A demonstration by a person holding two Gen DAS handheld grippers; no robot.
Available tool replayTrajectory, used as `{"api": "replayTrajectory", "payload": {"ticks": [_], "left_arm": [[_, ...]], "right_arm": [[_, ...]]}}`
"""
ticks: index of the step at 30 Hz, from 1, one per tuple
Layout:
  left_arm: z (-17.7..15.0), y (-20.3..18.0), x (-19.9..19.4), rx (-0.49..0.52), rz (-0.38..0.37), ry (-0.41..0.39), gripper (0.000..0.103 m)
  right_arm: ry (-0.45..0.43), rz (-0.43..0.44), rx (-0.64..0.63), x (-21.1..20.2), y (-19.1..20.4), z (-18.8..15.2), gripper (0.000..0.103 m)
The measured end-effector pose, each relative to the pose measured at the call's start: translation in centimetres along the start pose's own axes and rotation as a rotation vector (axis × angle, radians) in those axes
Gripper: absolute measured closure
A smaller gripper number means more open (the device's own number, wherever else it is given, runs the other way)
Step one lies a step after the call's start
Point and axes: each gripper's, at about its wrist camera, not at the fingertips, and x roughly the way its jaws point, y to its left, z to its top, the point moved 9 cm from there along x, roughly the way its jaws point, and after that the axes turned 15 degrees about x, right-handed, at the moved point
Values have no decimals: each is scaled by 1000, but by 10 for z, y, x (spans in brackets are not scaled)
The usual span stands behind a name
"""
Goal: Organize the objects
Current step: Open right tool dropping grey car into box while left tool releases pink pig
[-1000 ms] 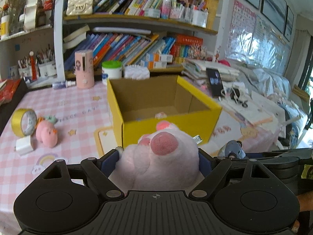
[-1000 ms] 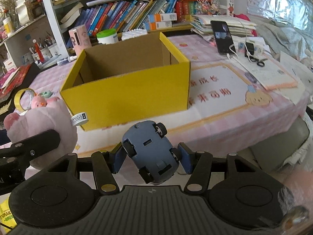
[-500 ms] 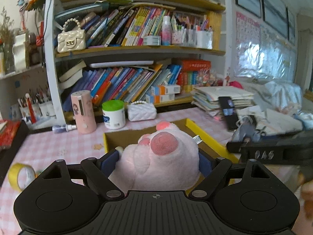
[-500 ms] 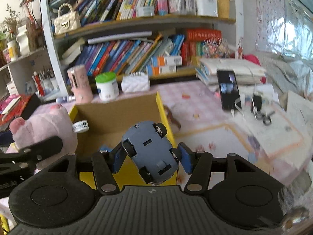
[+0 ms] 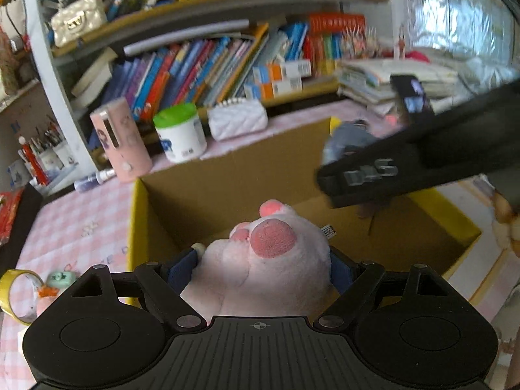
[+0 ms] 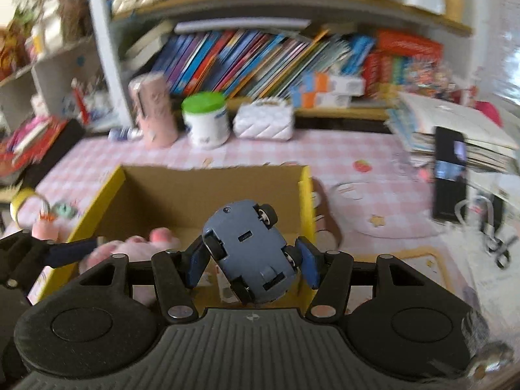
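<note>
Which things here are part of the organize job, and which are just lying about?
In the job:
- pink plush paw, clamped in the left gripper
- blue toy car, clamped upside down in the right gripper
- yellow cardboard box, open, under both

Lying about:
- green-lidded tub
- pink cylinder
- white quilted purse
- phone
- yellow tape roll

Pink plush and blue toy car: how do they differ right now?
The pink plush, soft and bulky, fills the left gripper; the blue toy car, hard and smaller, sits underside-up and skewed in the right gripper. Both are held over the open yellow box.
</note>
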Motion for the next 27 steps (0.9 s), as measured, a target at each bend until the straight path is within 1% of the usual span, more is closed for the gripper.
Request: {"api": "replayTrajectory", "payload": {"ticks": [3,9,13,18,22,25,27], "left_arm": [[-1,0,11,-13,4,34,16],[-8,3,22,-13,36,83,14],[-3,6,19,9,73,61,13],[0,8,13,7,83,37,10],[0,13,5,-14,87,21,10],[1,18,-6,-29,96,-6,10],[2,22,-16,-43,102,-27,9]], "right_arm": [[60,13,-54,26,10,1,48],[172,19,-144,66,24,-8,48],[226,10,-191,85,30,-13,48],[278,-16,-208,101,30,-15,48],[273,-6,-192,100,30,-15,46],[237,11,-175,89,31,-9,44],[193,19,-158,75,30,-1,42]]}}
